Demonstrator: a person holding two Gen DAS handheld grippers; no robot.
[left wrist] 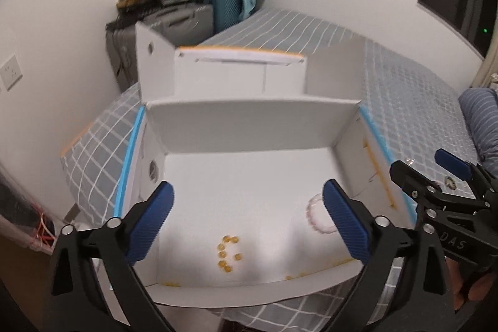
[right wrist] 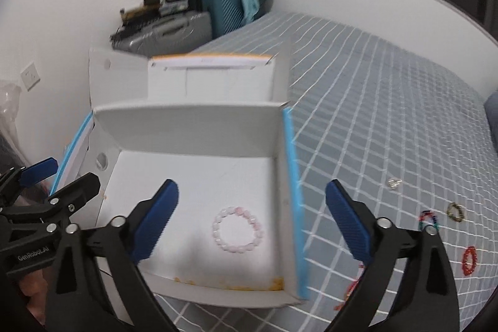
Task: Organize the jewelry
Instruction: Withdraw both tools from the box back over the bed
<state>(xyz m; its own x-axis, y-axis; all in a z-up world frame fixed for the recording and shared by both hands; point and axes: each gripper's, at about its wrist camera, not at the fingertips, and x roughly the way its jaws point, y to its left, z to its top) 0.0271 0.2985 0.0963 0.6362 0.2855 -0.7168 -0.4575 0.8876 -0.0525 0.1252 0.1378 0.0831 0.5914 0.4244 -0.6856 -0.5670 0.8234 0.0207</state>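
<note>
An open white cardboard box (left wrist: 249,129) (right wrist: 193,126) lies on the grey checked bed. A yellow bead bracelet (left wrist: 228,254) lies on its floor in the left wrist view. A pale pink bead bracelet (right wrist: 238,229) (left wrist: 317,215) lies on the floor near the right wall. My left gripper (left wrist: 249,221) is open and empty above the box's front. My right gripper (right wrist: 252,223) is open and empty over the pink bracelet. On the bed to the right lie a red bracelet (right wrist: 469,261), a multicoloured one (right wrist: 429,218), a dark gold ring (right wrist: 455,212) and small silver pieces (right wrist: 393,183).
A second white box (left wrist: 239,73) (right wrist: 211,77) stands behind the first. Suitcases and clutter (left wrist: 186,8) are stacked against the wall in the corner. A blue striped pillow (left wrist: 479,117) lies at the right. More reddish beads (right wrist: 351,288) lie behind my right gripper's finger.
</note>
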